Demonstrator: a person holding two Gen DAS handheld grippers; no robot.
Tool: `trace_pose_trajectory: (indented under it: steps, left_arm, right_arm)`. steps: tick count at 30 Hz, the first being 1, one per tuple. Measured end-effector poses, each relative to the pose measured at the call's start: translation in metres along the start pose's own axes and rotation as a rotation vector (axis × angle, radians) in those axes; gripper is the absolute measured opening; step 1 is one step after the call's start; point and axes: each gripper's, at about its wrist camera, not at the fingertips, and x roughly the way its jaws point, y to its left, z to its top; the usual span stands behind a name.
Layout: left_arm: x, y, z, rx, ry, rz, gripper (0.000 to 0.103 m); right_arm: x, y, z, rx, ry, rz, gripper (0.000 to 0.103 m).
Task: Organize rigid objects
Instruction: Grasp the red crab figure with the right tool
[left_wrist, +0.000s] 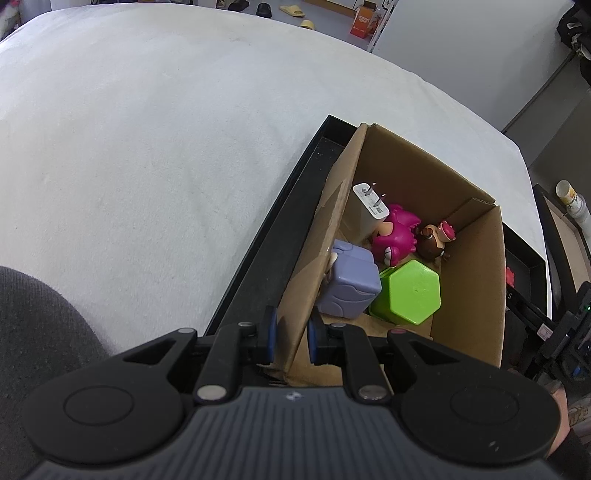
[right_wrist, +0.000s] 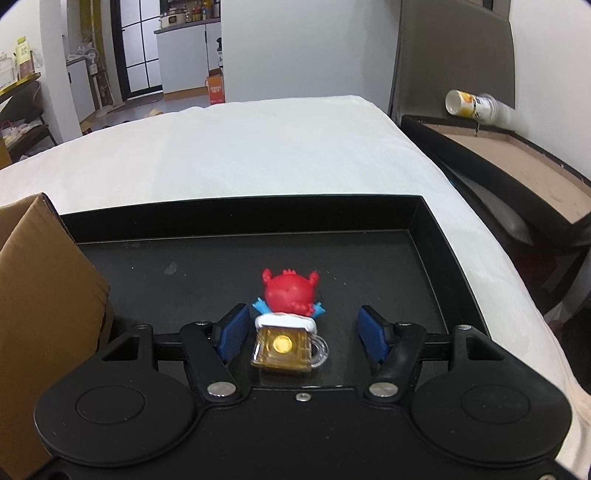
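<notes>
A cardboard box (left_wrist: 476, 258) stands in a black tray (left_wrist: 258, 266) on a white bed. In the box lie a white charger (left_wrist: 369, 210), a magenta figure (left_wrist: 395, 236), a brown figure (left_wrist: 437, 240), a lilac cube (left_wrist: 349, 284) and a green hexagonal case (left_wrist: 413, 291). My left gripper (left_wrist: 292, 336) is shut on the box's near wall, one pad on each side. In the right wrist view a red-headed toy figure with a yellow mug (right_wrist: 288, 325) lies on the tray floor (right_wrist: 184, 266) between the pads of my right gripper (right_wrist: 303, 332). The left pad is close beside it, and the right pad stands apart.
The cardboard box (right_wrist: 44, 295) fills the tray's left part. White bedding (right_wrist: 258, 140) stretches beyond the tray. A paper cup (right_wrist: 471, 105) lies on a brown-topped stand at the right. A dark sleeve (left_wrist: 37, 332) is at the lower left.
</notes>
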Motion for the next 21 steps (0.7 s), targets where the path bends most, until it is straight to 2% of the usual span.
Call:
trace_pose_trajectory:
  steps: [3,5,6,13,21]
  left_arm:
    - [-0.003,0.003,0.000,-0.001,0.000,0.000,0.015]
    - [-0.003,0.008,0.001,-0.007,0.004,-0.004,0.016]
    - [-0.003,0.010,0.002,-0.007,0.005,-0.004,0.016]
    - [-0.006,0.014,0.002,-0.009,0.003,-0.002,0.016]
    - [-0.012,0.041,0.006,-0.020,-0.006,-0.016,0.016]
  right_arm:
    - [0.001,0.001,0.001,-0.003,-0.012,-0.001,0.056]
    - [0.001,0.003,0.003,-0.012,-0.016,0.004,0.042]
    - [0.001,0.003,0.005,-0.019,-0.016,0.014,0.039]
    - [-0.013,0.003,0.013,-0.014,-0.035,0.020,0.039]
    - [-0.044,0.000,0.015,-0.016,-0.050,0.026,0.039]
